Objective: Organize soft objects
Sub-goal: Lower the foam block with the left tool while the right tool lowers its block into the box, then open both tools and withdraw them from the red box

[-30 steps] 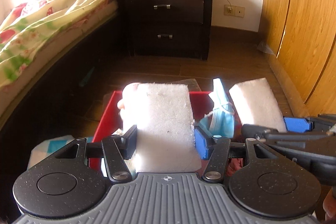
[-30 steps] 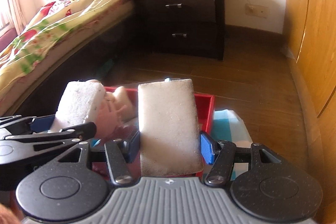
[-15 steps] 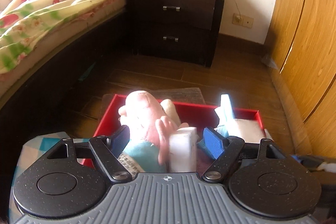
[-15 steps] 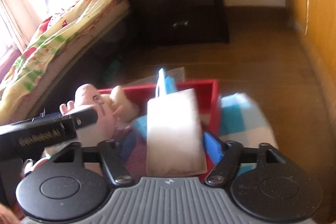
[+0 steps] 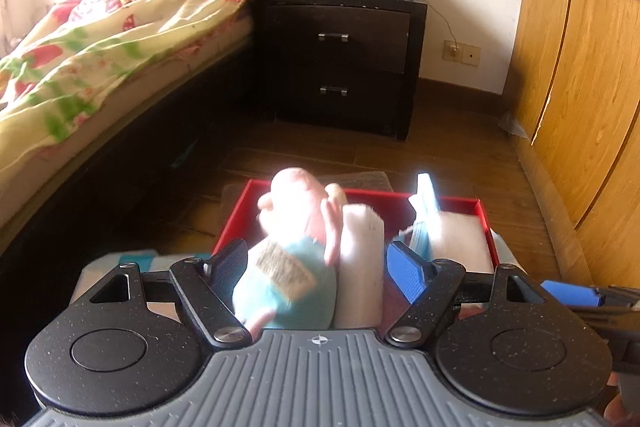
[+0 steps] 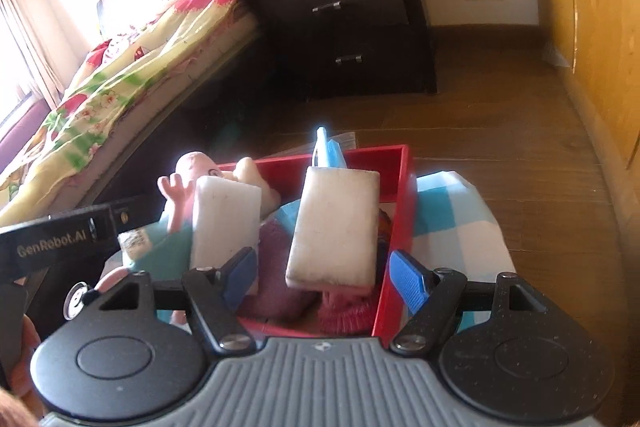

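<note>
A red box (image 6: pixel 405 187) sits on a blue-and-white checked cloth (image 6: pixel 456 211). In it a white sponge (image 6: pixel 336 227) leans on the right side and a second white sponge (image 6: pixel 226 219) stands left of it against a pink plush doll (image 6: pixel 188 169) in teal clothes. A blue face mask (image 6: pixel 328 147) sticks up at the back. My right gripper (image 6: pixel 322 277) is open just short of the right sponge, its pads clear of it. My left gripper (image 5: pixel 318 269) is open above the doll (image 5: pixel 296 227) and the left sponge (image 5: pixel 362 259), touching neither.
A bed with a flowered quilt (image 5: pixel 100 59) runs along the left. A dark nightstand (image 5: pixel 344 63) stands at the back and a wooden wardrobe (image 5: pixel 588 87) lines the right. Pink and maroon knitted pieces (image 6: pixel 344 311) lie in the box's near end.
Both grippers held a white sponge a second ago. Their jaws have widened and let go, the sponges have dropped into the red box, and both grippers have drawn back.
</note>
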`<action>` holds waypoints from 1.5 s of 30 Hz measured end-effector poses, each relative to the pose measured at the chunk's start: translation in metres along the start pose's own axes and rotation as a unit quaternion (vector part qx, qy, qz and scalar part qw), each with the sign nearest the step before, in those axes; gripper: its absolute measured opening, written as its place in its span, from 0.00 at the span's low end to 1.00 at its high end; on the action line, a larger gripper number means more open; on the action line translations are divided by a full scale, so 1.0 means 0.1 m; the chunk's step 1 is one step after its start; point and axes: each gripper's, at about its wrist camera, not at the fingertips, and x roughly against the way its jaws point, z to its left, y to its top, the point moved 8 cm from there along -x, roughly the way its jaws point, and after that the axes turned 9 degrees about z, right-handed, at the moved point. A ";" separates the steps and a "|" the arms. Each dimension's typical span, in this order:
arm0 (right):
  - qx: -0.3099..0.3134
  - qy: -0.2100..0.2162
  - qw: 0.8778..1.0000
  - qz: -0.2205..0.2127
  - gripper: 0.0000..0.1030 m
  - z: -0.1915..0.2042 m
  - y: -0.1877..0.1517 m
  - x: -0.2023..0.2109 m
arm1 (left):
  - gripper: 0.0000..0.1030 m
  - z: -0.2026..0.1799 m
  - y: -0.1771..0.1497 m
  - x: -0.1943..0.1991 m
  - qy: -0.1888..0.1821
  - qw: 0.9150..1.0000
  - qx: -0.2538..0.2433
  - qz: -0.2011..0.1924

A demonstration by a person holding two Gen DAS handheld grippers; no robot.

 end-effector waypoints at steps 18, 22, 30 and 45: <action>0.002 -0.018 1.000 -0.012 0.51 0.16 -0.84 0.73 | 0.80 0.03 -1.07 0.75 0.007 1.000 -0.009 0.013; 0.006 -0.017 1.000 -0.015 0.51 0.21 -1.04 0.86 | 0.82 -0.01 -1.21 0.83 0.007 1.000 -0.021 0.011; 0.037 -0.023 0.998 -0.037 0.51 0.38 -1.24 1.06 | 0.83 0.05 -1.37 0.89 0.008 1.000 -0.008 0.012; 0.059 -0.031 0.996 -0.058 0.51 0.47 -1.31 1.15 | 0.83 0.08 -1.44 0.85 0.013 1.000 0.000 0.015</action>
